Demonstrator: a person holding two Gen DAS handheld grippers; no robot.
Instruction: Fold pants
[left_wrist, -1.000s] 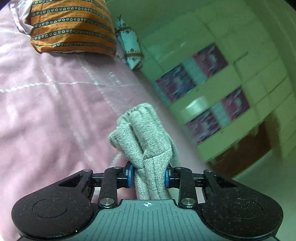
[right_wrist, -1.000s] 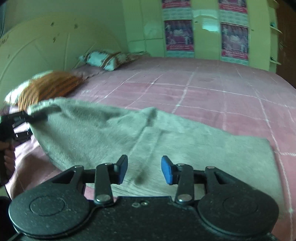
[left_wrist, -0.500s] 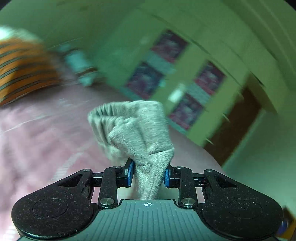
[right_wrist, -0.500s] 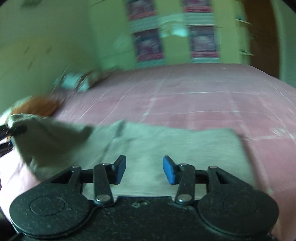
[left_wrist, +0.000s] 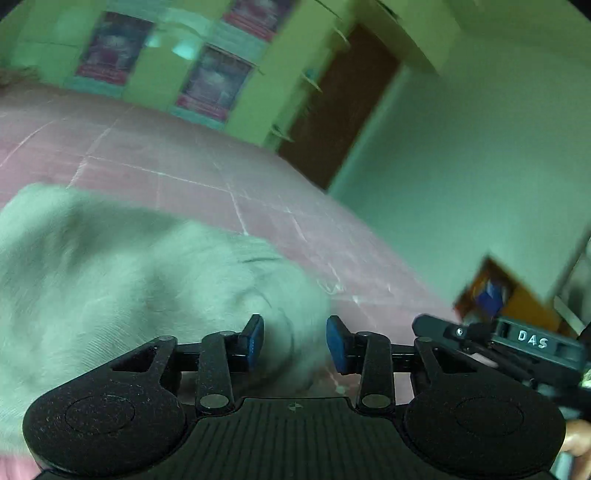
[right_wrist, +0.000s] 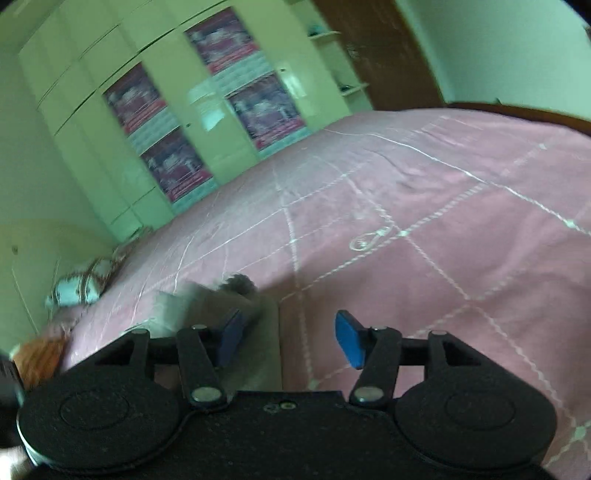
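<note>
The grey pants (left_wrist: 110, 280) lie blurred on the pink quilted bed (left_wrist: 207, 173), filling the lower left of the left wrist view. My left gripper (left_wrist: 295, 343) hovers over their right edge. Its jaws are opening, and the cloth lies beneath the blue pads (left_wrist: 255, 341) rather than pinched between them. In the right wrist view only a blurred corner of the pants (right_wrist: 218, 299) shows, under the left finger. My right gripper (right_wrist: 290, 338) is over the bed (right_wrist: 424, 206), jaws opening with nothing between the pads. The other tool's black body (left_wrist: 517, 343) shows at the right of the left wrist view.
A green wardrobe with posters (right_wrist: 177, 122) stands behind the bed, beside a brown door (left_wrist: 340, 99). A patterned pillow (right_wrist: 77, 284) and an orange one (right_wrist: 37, 356) lie at the far left. A shelf with small items (left_wrist: 491, 291) is off the bed's right side.
The left gripper swung right across the bed with the bunched pants end and let it go; the cloth now lies spread. The right gripper swung right, rolled, and its jaws widened.
</note>
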